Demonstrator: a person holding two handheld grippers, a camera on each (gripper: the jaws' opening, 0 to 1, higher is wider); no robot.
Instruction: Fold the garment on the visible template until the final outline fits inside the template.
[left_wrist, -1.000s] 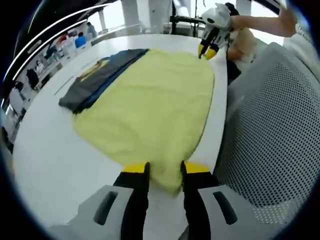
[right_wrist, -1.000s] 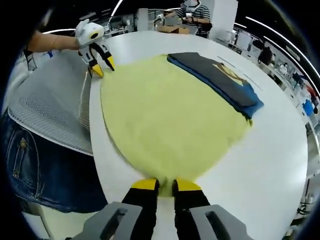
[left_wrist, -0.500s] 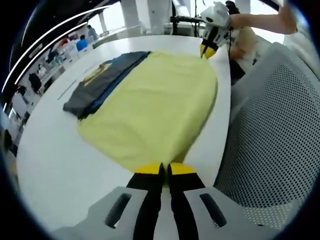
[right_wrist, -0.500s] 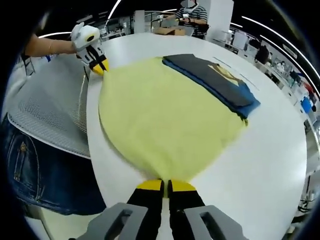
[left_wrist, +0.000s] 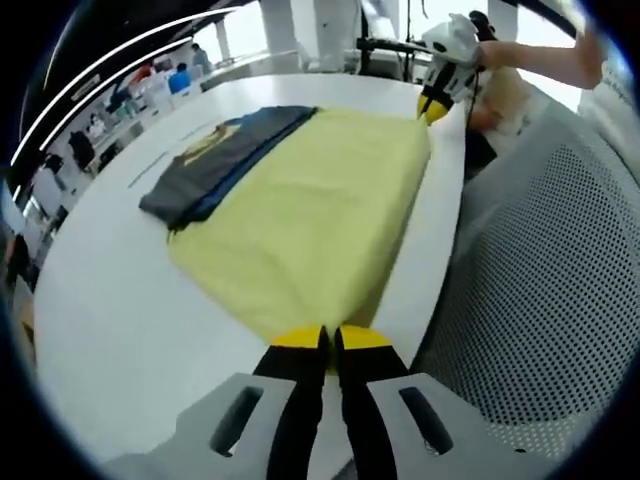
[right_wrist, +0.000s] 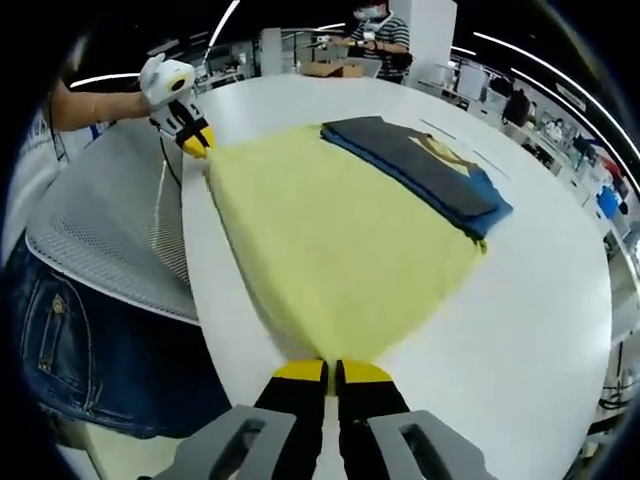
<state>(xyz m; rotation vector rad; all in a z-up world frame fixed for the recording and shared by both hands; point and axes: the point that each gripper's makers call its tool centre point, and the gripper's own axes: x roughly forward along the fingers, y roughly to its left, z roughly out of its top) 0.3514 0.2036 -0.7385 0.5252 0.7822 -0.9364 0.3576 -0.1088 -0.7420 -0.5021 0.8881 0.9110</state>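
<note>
Yellow garment (left_wrist: 310, 215) on white table (left_wrist: 110, 310), each hand-held gripper (left (left_wrist: 327, 338), right (right_wrist: 330, 371)) clamped on its hem

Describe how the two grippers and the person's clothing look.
Both grippers match: the left gripper and right gripper have black fingers with yellow tips on grey bodies, with a white rounded housing above. The person wears blue jeans.

Since 1 s ago both grippers, left (left_wrist: 325, 340) and right (right_wrist: 322, 372), have closed on the yellow garment's (left_wrist: 310, 215) near corners. Its near edge is now pulled straight and lifted off the table (left_wrist: 110, 320).
</note>
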